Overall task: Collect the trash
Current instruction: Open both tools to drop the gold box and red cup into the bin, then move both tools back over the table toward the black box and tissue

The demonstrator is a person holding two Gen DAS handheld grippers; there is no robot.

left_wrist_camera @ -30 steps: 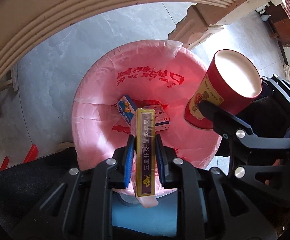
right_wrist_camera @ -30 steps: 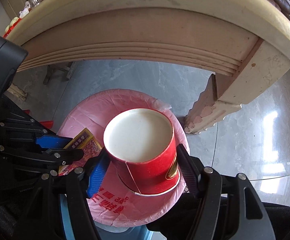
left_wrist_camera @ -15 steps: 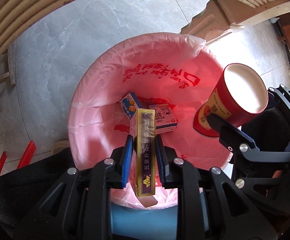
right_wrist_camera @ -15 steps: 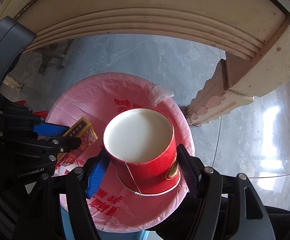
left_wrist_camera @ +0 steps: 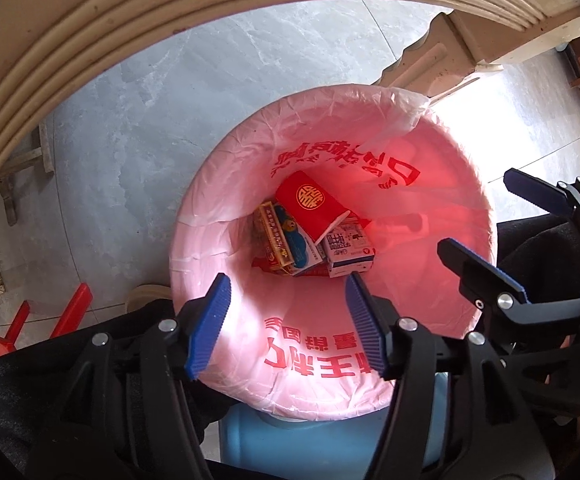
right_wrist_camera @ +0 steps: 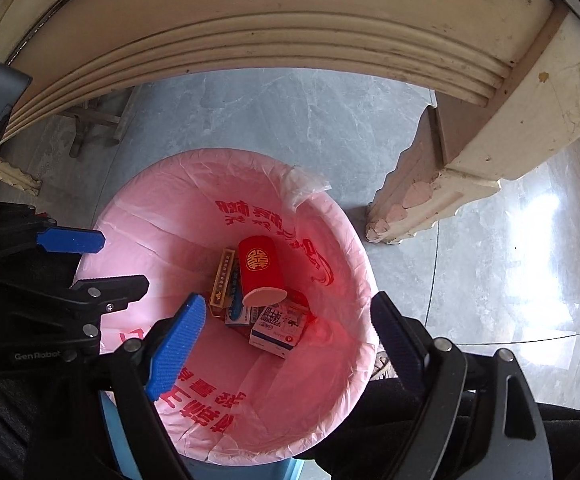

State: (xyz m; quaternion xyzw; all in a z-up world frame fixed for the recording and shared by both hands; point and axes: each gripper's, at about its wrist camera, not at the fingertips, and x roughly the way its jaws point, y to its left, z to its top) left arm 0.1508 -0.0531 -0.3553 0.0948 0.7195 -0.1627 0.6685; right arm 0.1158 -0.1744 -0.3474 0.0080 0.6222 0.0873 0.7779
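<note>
Both the left gripper (left_wrist_camera: 286, 320) and right gripper (right_wrist_camera: 286, 340) hang spread and empty over the pink-lined bin (left_wrist_camera: 194, 240) — red cup (left_wrist_camera: 314, 204) and cartons already lie at its bottom — no further trash shows.

Both wrist views looking steeply down, close above, sharing the pink-lined bin (left_wrist_camera: 470, 216) (right_wrist_camera: 130, 216)

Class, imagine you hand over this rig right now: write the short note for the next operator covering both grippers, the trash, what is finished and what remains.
Left gripper: open, empty, above the bin.
Right gripper: open, empty, also above the bin.
Red paper cup lies on its side at the bottom of the pink-lined bin, resting on the small cartons. The yellow card box is beside them.
Done: these pieces are binned.
Left: no other trash shows in these views; check the surroundings for more.
</note>
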